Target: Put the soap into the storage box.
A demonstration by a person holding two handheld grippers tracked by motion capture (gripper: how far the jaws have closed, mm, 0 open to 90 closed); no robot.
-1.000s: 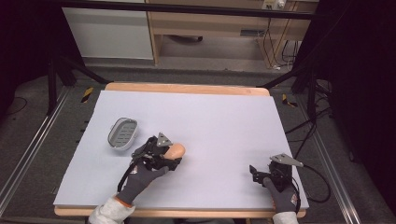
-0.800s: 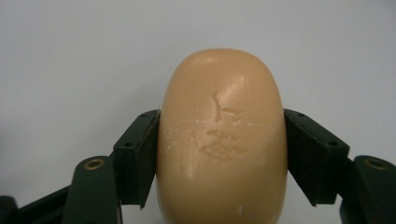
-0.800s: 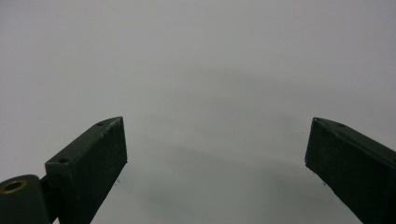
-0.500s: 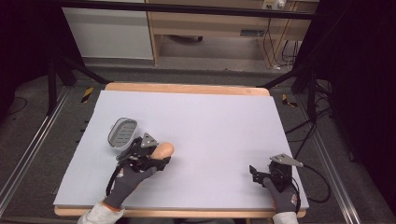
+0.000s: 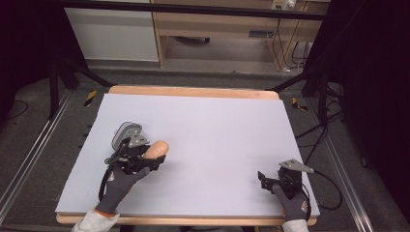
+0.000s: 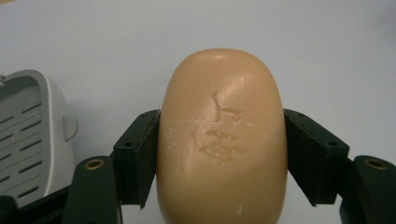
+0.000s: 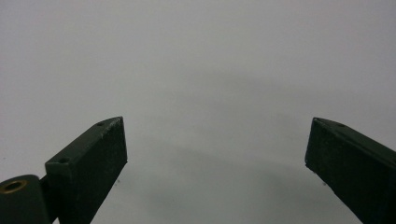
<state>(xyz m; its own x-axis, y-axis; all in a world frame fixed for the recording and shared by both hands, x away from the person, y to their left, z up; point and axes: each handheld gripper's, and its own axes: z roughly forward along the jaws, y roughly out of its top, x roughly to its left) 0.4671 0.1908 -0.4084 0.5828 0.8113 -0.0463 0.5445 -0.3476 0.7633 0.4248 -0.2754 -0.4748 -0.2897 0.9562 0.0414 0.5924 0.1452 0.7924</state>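
A light grey tabletop with a wooden edge holds two loose items: one soap dish and one bar of soap. Two hand-held grippers work over it, one in each gloved hand.

At the far left sits the single grey soap dish, oval, with a slotted draining floor. In the left gripper view it lies at the left edge, just beside the gripper, with a strip of bare table between it and the soap.

Next comes the left gripper, held by a grey-gloved left hand near the table's front left. Its two black jaws are closed against the one tan bar of soap, one pad pressed to each long side. The soap is a rounded oblong; its long axis runs along the jaws, with the rounded free end pointing away from the hand, toward the table's far right in the high view. Its upper face carries shallow scratches and dents. Whether it touches the table cannot be told.

The middle of the table is bare.

At the front right corner, the right gripper rests low over the table in a gloved right hand. Its jaws stand wide apart with nothing between them, only plain grey surface beyond.
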